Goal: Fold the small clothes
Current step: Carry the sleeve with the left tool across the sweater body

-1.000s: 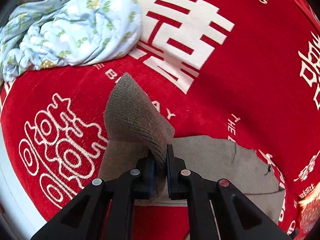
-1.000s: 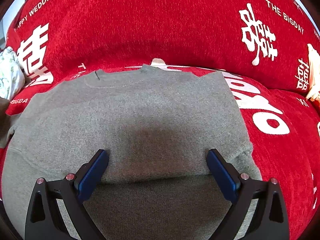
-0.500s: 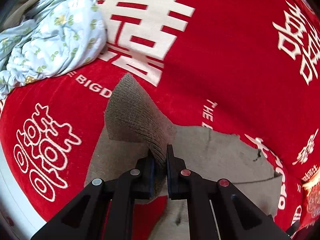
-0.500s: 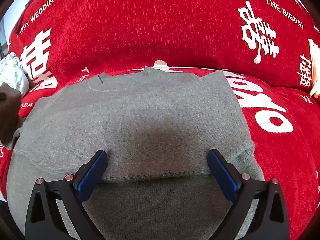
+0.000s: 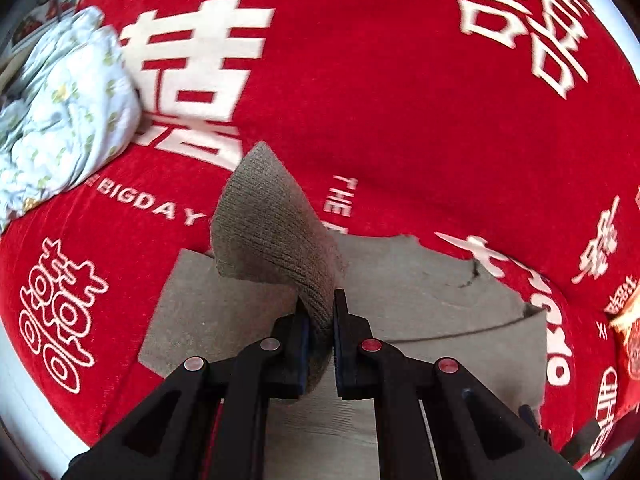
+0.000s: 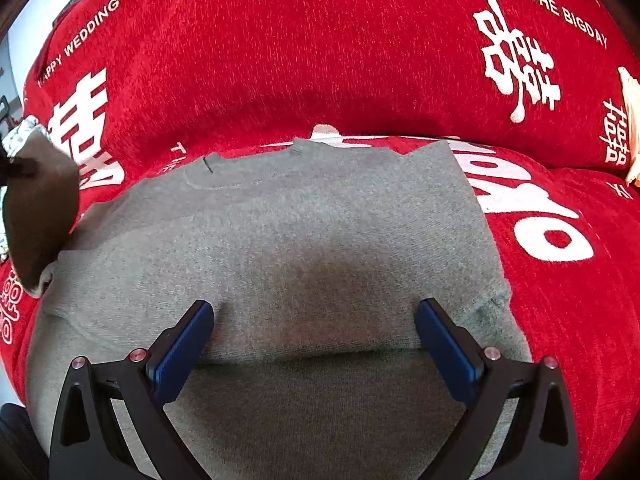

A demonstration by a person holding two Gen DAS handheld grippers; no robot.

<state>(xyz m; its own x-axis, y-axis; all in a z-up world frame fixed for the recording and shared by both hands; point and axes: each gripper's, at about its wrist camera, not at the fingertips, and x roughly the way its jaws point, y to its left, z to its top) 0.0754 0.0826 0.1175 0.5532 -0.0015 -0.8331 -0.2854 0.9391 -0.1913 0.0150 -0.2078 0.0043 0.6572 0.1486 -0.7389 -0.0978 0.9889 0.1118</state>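
From my left wrist, my left tool (image 5: 319,320) is clamped on the ribbed cuff of the sleeve (image 5: 276,232) of a grey knit sweater (image 5: 420,292). Both pads press the folded knit between them, and the cuff stands up out of the jaws, fanning toward the back of the picture. Below it the sweater's body lies flat on the red cover (image 5: 380,100), a plush cloth printed with white double-happiness signs and the words "THE BIGDAY". The sweater's neckline sits to the right of the raised sleeve, with a small dark mark at its rim. At the far left a crumpled pale blue floral garment (image 5: 60,120) lies on the red cover, well apart from the sweater.

From my right wrist, my right tool (image 6: 316,340) stands wide open, its two blue-padded fingers (image 6: 184,348) spread apart with nothing held between them. They rest low over the lower part of the sweater (image 6: 300,220), which lies spread across the red cover (image 6: 300,40) with the neckline toward the back. A crosswise fold line runs through the knit just between the fingertips; whether the pads touch the fabric I cannot tell. At the left edge, the lifted sleeve (image 6: 40,216) hangs dark and raised above the sweater's shoulder, with my left tool only partly visible there.
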